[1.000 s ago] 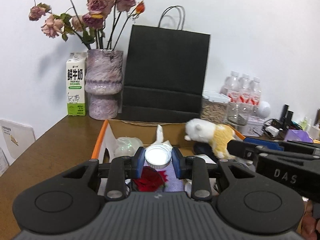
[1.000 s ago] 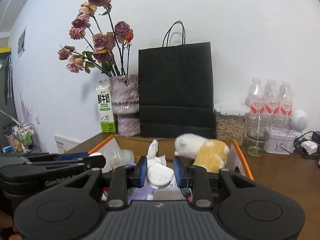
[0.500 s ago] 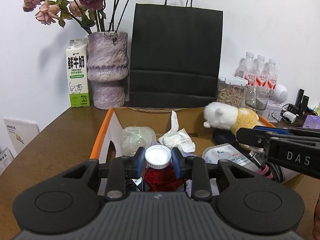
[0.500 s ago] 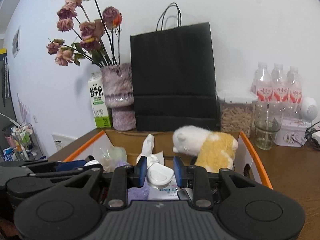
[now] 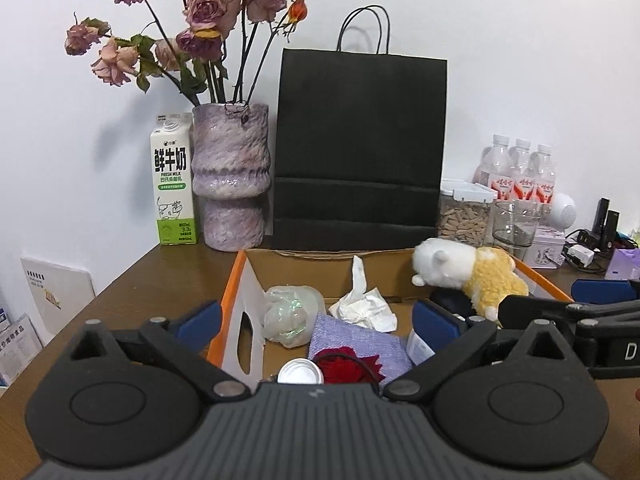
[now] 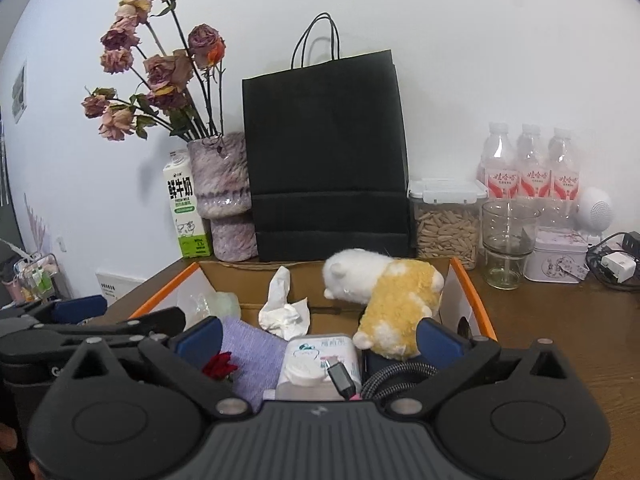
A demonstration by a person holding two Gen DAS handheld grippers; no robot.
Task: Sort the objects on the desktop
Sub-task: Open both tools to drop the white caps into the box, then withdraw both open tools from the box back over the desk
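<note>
**Both grippers spread wide over the box**

The left gripper [image 5: 316, 322] and right gripper [image 6: 318, 338] have just been opening; both jaws stand apart, gripping nothing. Below, the cardboard box [image 5: 232, 280] holds a white-capped bottle [image 5: 300, 372], red rose [image 5: 344, 368], purple cloth [image 5: 356, 338], crumpled tissue [image 5: 364, 304] and, far right, a plush toy [image 5: 468, 276].

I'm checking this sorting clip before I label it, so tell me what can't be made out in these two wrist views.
- Left wrist view: the white-capped item beside the red rose; the left gripper body hides all but its cap.
- Right wrist view: the wet wipes pack; print too small, lower part behind the right gripper.
- Right wrist view: the braided cable; its far end is hidden under the plush toy.
- Both views: the cardboard box floor, covered by contents.
</note>
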